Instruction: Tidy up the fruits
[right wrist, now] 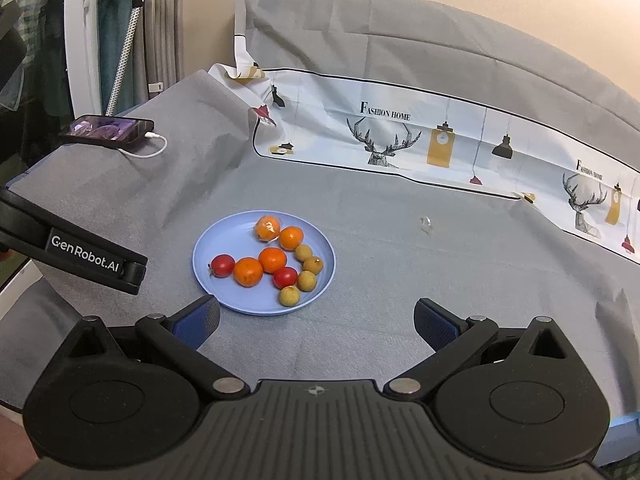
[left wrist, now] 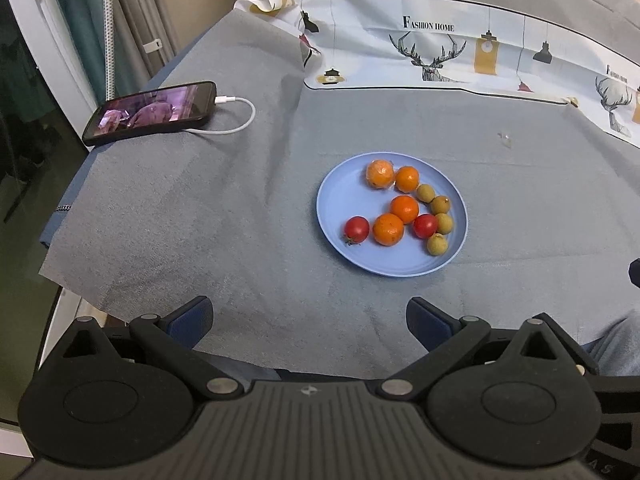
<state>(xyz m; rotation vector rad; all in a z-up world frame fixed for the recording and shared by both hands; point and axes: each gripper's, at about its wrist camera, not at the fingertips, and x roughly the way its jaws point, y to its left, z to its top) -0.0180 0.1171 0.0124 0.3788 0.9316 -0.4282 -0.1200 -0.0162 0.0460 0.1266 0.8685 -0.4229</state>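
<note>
A light blue plate rests on the grey cloth and holds several small oranges, two red cherry tomatoes and several tan longans. My left gripper hovers open just short of the plate's near rim, with nothing between its blue pads. My right gripper is open too, its left fingertip close to the plate's near edge. The left gripper's black body shows at the left of the right wrist view.
A black phone with a lit screen and a white cable lies at the far left, near the table edge. A white printed cloth runs along the back. A tiny clear scrap lies right of the plate.
</note>
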